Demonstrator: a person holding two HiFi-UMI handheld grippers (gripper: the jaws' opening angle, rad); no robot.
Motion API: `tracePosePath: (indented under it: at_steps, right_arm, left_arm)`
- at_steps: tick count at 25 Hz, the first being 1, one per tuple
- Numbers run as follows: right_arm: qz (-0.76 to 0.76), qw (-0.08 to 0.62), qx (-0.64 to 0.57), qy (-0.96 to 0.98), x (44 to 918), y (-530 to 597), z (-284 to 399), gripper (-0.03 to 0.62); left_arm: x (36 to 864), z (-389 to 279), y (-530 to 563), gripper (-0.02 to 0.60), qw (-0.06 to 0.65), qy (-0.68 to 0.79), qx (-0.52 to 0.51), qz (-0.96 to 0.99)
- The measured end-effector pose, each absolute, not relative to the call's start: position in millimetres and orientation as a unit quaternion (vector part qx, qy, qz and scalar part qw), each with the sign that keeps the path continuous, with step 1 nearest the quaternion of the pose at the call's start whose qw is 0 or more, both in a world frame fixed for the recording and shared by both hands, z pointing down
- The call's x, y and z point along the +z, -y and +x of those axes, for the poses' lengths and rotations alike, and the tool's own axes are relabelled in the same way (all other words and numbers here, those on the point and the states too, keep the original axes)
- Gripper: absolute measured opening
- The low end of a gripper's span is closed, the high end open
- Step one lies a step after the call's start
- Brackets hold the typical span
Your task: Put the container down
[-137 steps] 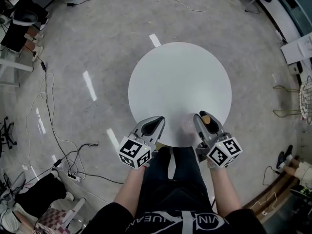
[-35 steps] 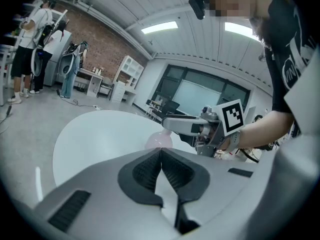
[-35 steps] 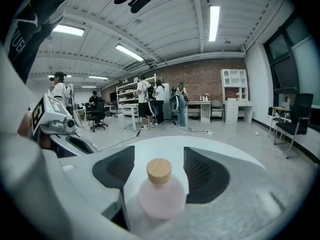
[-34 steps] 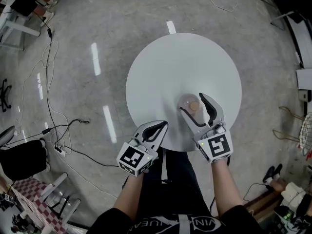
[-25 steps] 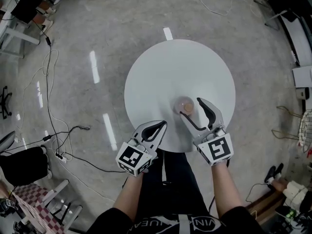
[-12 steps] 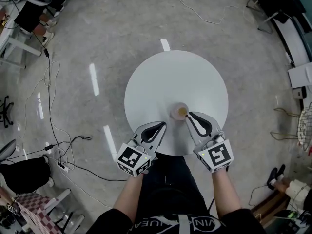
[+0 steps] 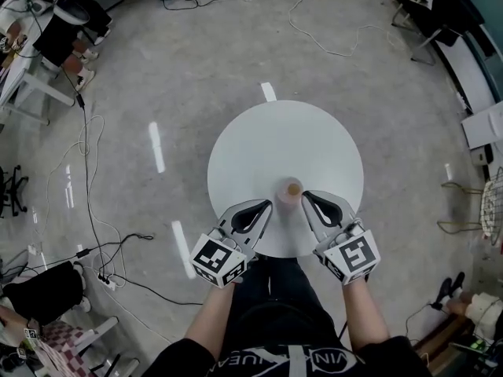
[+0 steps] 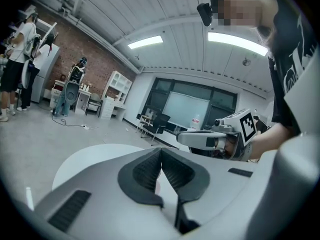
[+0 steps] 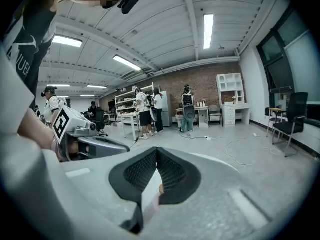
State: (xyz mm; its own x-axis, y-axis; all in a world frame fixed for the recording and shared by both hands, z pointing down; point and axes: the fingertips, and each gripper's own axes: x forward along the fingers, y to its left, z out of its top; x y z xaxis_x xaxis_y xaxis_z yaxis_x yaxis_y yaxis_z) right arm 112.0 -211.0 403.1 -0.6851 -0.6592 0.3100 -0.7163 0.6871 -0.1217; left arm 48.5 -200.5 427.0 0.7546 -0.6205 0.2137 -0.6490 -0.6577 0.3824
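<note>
Counted: two grippers, one container, one round table (image 7: 284,136). Left gripper (image 7: 264,206): jaws pressed together, empty, over the table's near edge. Container (image 7: 292,190): stands on the table towards its near edge, between the two gripper tips, apart from both; apparently upright, long axis vertical, brown top upward. Right gripper (image 7: 307,196): jaws just closed, meeting on nothing
</note>
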Motion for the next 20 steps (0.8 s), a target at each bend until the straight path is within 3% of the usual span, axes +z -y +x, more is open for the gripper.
tracePosePath:
  at_steps: [20]
  right_arm:
    - [0.389, 0.098, 0.099, 0.911, 348, 207, 113, 0.006]
  left_arm:
    - [366, 50, 217, 0.014, 0.182, 0.329, 0.017, 0.926]
